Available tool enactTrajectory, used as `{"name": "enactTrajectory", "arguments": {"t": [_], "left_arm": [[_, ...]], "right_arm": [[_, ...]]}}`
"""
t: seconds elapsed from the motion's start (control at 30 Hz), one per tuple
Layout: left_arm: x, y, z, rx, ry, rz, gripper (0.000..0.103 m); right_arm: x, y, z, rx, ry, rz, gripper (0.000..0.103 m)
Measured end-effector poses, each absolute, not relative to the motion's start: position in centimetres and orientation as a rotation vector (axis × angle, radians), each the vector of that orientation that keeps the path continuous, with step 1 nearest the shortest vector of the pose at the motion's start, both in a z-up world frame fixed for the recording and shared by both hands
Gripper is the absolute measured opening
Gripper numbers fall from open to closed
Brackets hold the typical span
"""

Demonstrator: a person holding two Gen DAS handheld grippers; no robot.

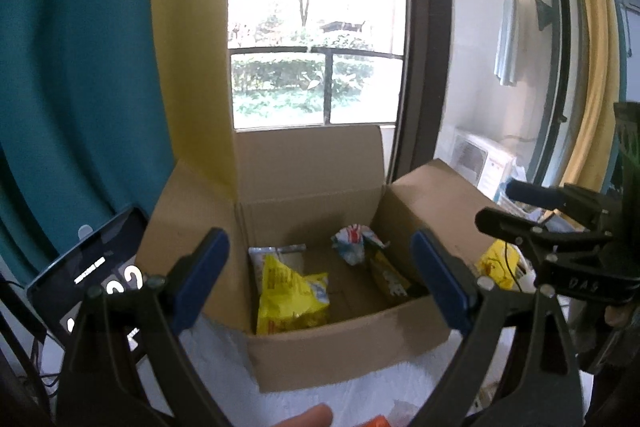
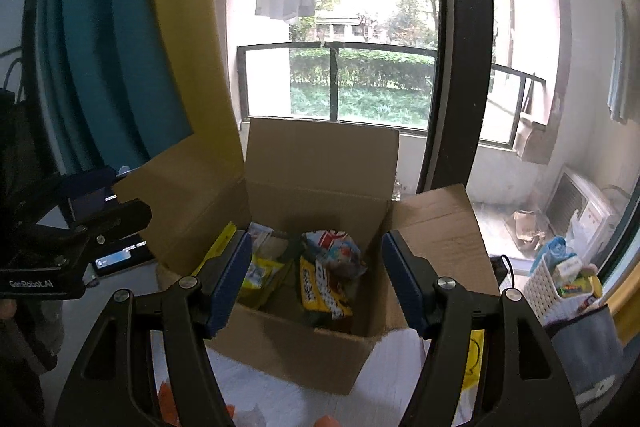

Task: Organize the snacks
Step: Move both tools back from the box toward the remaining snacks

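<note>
Through the left wrist camera, our left gripper (image 1: pixel 320 283) stands spread and empty before the open box (image 1: pixel 340 351). Inside lie a yellow bag (image 1: pixel 290 301), a white wrapper (image 1: pixel 352 241) and a brown pack (image 1: pixel 390 281). Our right gripper (image 1: pixel 520 211) shows at the right edge.

Through the right wrist camera, our right gripper (image 2: pixel 316 287) is spread too, holding nothing, with the box (image 2: pixel 296 351) of snacks (image 2: pixel 324 287) beyond it.

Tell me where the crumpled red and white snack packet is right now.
The red and white packet lies inside the open cardboard box, near the far wall, right of the yellow bag; the right wrist view shows it above a yellow dotted packet.
</note>
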State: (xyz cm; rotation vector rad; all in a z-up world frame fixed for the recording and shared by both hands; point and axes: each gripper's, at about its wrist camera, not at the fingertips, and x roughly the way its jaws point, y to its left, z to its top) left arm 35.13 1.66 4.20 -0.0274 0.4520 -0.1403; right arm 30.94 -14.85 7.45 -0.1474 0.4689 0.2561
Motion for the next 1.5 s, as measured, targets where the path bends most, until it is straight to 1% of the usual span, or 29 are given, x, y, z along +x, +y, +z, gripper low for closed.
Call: {"name": "enactTrajectory", "arguments": {"t": [0.37, 0.67, 1.1, 1.3, 1.5], "left_arm": [[31.0, 1.1, 3.7, -0.023, 0.462, -0.165, 0.094], [27.9, 1.3, 2.0, 0.002, 0.506, -0.182, 0.094], [24.3, 1.9, -3.0, -0.020, 0.618, -0.181, 0.094], [22.2, 2.4, -5.8, -0.029, 0.684, -0.178, 0.094], [19.9, 3.0, -8.5, -0.052, 0.749, -0.168, 0.094]], "right_arm": [[26.3, -15.7, 7.0, -0.143, 0.468, 0.254, 0.070], [23.1, -15.6, 4.7, -0.140, 0.511, 0.264, 0.071], [18.8, -15.5, 1.5, -0.149, 0.565, 0.272, 0.071], [17.7, -16.7, 0.0, -0.127, 0.592, 0.255, 0.071], [16.3, -18.8, -2.6, -0.097, 0.647, 0.218, 0.071]]}}
